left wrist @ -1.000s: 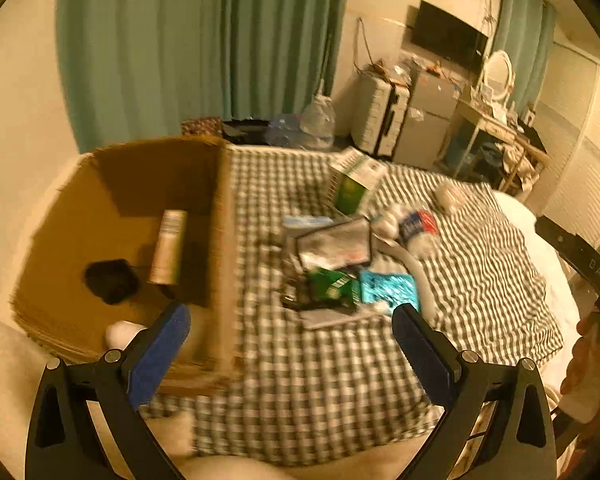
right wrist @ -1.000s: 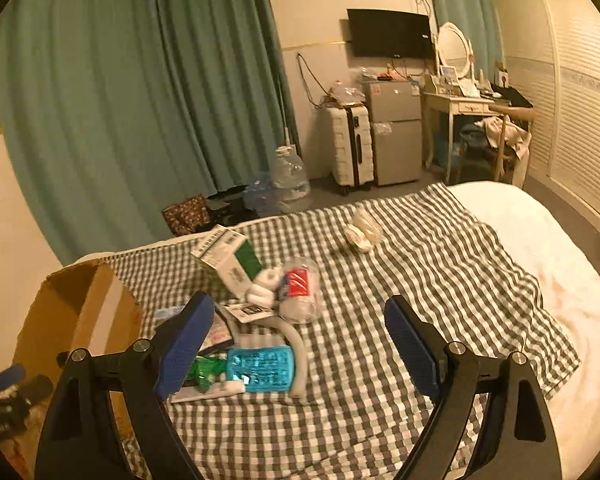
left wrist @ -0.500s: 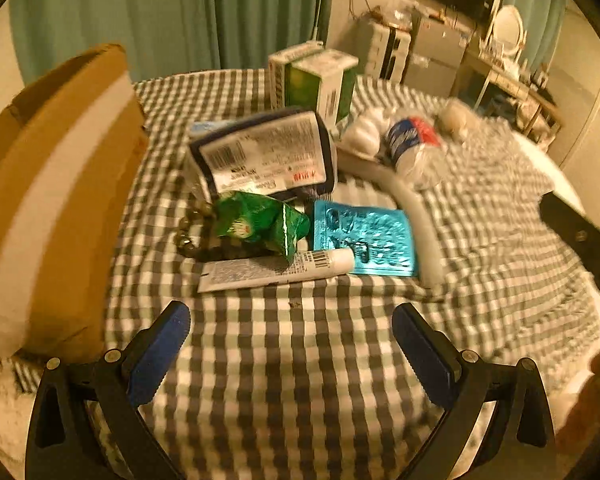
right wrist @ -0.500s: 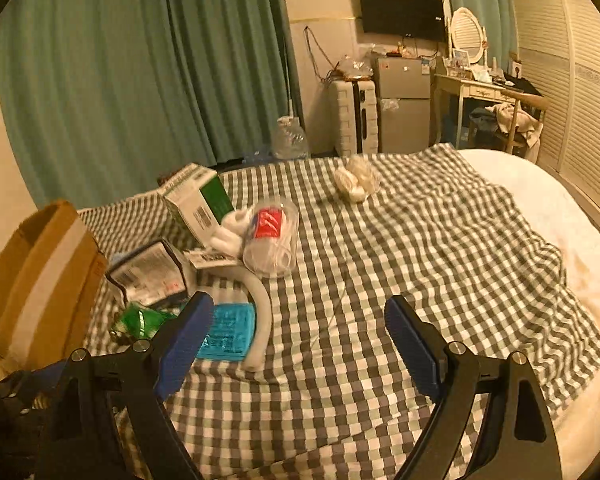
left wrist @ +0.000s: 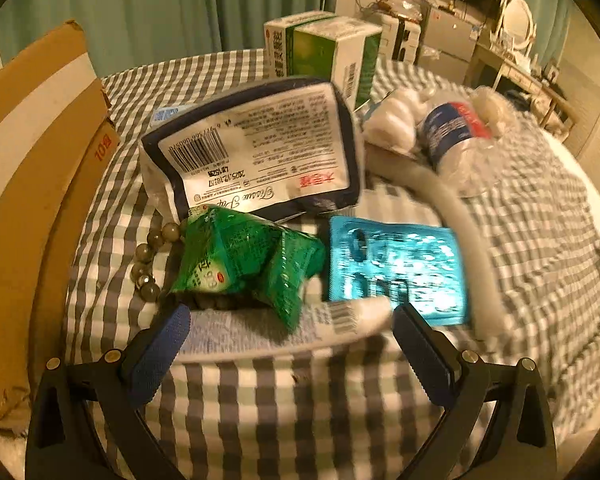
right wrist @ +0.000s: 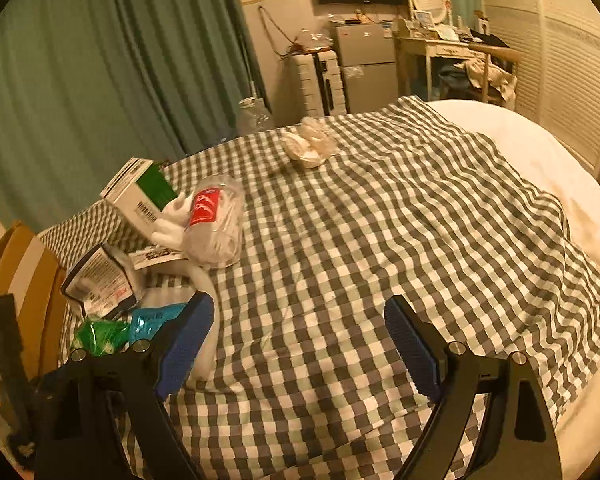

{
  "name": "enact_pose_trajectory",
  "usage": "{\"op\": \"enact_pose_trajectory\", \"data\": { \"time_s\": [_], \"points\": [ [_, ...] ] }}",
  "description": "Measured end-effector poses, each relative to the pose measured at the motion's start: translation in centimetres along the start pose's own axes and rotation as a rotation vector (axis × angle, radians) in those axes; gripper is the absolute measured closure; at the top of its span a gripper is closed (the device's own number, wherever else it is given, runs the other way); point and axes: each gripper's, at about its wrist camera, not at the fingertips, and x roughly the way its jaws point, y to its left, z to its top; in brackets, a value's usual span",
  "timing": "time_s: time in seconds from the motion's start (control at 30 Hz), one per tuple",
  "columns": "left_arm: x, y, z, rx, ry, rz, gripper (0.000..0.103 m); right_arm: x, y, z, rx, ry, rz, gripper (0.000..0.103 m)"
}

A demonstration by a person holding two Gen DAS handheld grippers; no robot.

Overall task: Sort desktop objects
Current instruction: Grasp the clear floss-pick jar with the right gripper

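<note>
— Sorting looks barely begun to us: the whole pile still lies on the checked cloth [right wrist: 380,240], beside the cardboard box [left wrist: 32,184].

— We agree. Largest to smallest: tissue pack [left wrist: 256,152], green carton [left wrist: 320,52], teal blister pack [left wrist: 396,268], green packet [left wrist: 244,264], white tube [left wrist: 268,332], beads [left wrist: 148,256].

— Left gripper [left wrist: 288,340] gapes empty, straddling the tube; right gripper [right wrist: 300,344] is spread over bare cloth.

— Around us: bed, curtains [right wrist: 100,72], fridge [right wrist: 364,64].
</note>
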Motion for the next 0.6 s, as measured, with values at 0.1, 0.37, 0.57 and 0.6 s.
{"op": "enact_pose_trajectory", "data": {
  "time_s": [0.1,0.37,0.57,0.6],
  "points": [
    [0.6,0.4,0.0,-0.004,0.000,-0.008,0.000,0.2,-0.2,-0.1,0.012,0.014,-0.004,0.015],
    [-0.4,1.5,-0.6,0.000,-0.052,-0.081,0.008,1.0,1.1,-0.7,-0.049,0.036,-0.016,0.016],
    [-1.5,1.6,-0.9,0.037,-0.066,-0.107,0.023,1.4,2.2,-0.7,-0.100,0.019,-0.013,0.016],
    [-1.4,1.7,-0.8,0.034,-0.063,-0.114,0.024,1.6,2.4,-0.6,-0.107,0.016,-0.008,0.016]
  ]
}}
